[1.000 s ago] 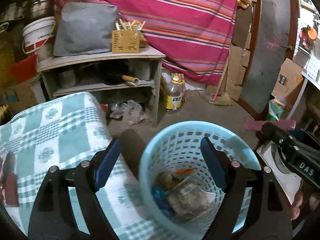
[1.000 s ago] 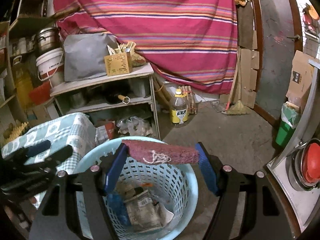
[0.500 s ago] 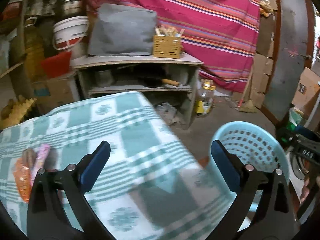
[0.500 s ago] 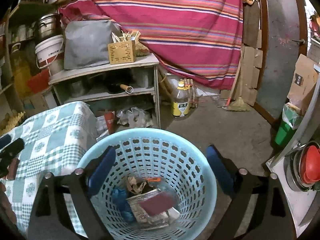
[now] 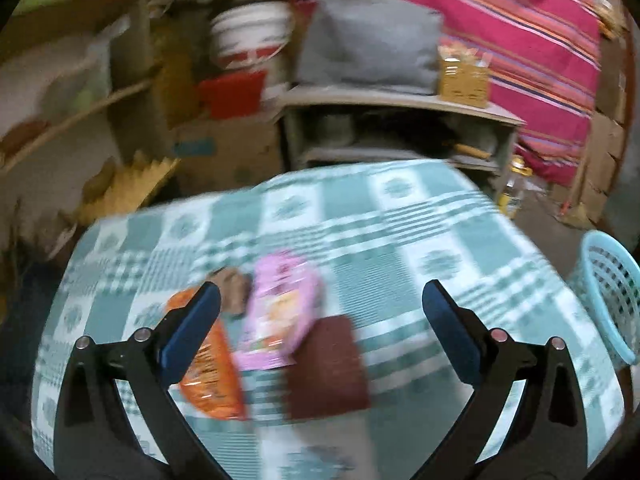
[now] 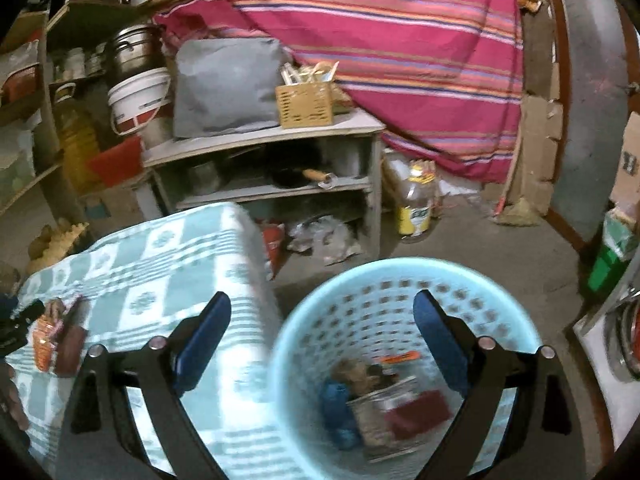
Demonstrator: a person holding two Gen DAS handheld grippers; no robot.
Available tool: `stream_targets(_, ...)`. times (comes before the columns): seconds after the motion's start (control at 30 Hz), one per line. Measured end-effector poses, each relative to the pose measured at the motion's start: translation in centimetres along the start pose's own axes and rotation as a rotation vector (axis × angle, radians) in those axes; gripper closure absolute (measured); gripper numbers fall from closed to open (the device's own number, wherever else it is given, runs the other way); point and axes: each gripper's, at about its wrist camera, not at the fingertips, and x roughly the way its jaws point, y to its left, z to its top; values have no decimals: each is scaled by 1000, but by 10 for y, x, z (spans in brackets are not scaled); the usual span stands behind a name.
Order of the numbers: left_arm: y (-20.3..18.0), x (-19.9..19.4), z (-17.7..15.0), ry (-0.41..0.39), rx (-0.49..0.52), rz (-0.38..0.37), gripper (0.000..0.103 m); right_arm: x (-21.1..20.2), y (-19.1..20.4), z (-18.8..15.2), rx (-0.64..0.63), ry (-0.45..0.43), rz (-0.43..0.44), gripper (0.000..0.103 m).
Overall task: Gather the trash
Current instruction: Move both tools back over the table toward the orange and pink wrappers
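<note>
Through my left wrist camera, my left gripper (image 5: pixel 320 312) hangs over the table with the green-and-white checked cloth (image 5: pixel 440 232), jaws spread wide with nothing between the pads. Below them lie the pieces of trash, all touching or overlapping. The pink wrapper (image 5: pixel 278 312) is a glossy packet with printed pictures; its long axis runs from the far edge toward me, leaning slightly left at the near end. The orange wrapper (image 5: pixel 212 376) lies just left of it, partly under my left finger, long axis also running toward me and tilting right at the near end. A flat dark maroon piece (image 5: pixel 326 364), roughly rectangular, sits at the pink wrapper's near right corner. A small brown lump (image 5: pixel 232 284) rests at the far end of the pile; blur hides its detail. The light blue basket (image 5: pixel 612 292) stands off the table's right edge.

Through my right wrist camera, my right gripper (image 6: pixel 322 332) is also wide open and empty, straddling the table's corner and the basket's rim (image 6: pixel 400 268). Inside the basket lie crumpled wrappers, a blue scrap and a maroon piece (image 6: pixel 420 412).
</note>
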Motion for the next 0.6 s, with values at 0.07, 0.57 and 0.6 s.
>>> stream_targets(0.07, 27, 9, -4, 27, -49, 15, 6, 6, 13, -2, 16, 17, 32, 12)
stream_targets(0.57, 110, 73, -31, 178, -134, 84, 6, 46, 127, -20, -79, 86, 102, 12)
stream_targets(0.6, 112, 76, -31, 189, -151, 73, 6, 48, 134, -21, -87, 91, 105, 12)
